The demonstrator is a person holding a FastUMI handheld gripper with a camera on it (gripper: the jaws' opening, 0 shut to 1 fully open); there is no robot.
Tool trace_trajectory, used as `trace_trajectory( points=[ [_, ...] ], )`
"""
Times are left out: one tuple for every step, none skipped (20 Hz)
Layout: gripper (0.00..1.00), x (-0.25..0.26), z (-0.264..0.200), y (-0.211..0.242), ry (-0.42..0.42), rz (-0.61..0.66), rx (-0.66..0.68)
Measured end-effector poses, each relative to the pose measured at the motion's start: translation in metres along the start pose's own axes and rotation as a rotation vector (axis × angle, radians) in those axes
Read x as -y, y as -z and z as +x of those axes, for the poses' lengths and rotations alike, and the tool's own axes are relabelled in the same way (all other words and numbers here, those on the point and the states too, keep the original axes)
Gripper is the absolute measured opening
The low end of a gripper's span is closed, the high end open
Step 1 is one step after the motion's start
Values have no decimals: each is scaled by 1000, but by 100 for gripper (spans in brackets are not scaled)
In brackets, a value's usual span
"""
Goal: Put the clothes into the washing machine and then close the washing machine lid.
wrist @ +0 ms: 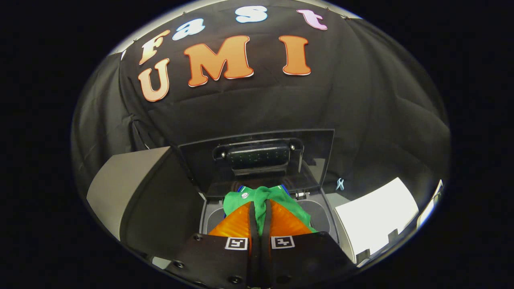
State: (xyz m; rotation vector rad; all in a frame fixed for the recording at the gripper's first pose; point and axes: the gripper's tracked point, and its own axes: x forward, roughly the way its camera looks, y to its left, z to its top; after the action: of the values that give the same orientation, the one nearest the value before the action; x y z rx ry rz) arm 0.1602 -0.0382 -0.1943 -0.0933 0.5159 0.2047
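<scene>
A green garment (260,196) is pinched between my two fingers and bunches up just ahead of them; a bit of blue shows behind it. My gripper (260,210) is shut on this cloth. The garment hangs over the open top of the washing machine (327,214), whose grey rim shows on both sides of the fingers. The dark lid (257,160) stands raised beyond the garment, leaning back toward the booth wall, with a latch block on its inner face. The drum under the cloth is hidden.
A grey and black box-like body (132,192) stands close to the left of the machine. A white flat surface (377,216) lies to the right. A small pale blue clip (340,184) sits by the lid's right hinge.
</scene>
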Motion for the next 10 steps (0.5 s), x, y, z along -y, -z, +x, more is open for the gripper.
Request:
trace_trajectory(
  points=[
    [8,3,8,8,-7,3,-15],
    [8,5,16,16,-10,3,-32],
    [8,6,24,24,-13,1,-49],
    [8,8,31,32,-16,-2,-66],
    [8,10,41,42,-18,-4,-84],
    [8,12,49,49,-20,-3,-99],
    [8,15,58,57,-20,0,-113],
    [8,16,66,64,-18,6,-125],
    [8,18,75,68,-18,13,-135],
    [8,20,82,73,-17,18,-143]
  ],
)
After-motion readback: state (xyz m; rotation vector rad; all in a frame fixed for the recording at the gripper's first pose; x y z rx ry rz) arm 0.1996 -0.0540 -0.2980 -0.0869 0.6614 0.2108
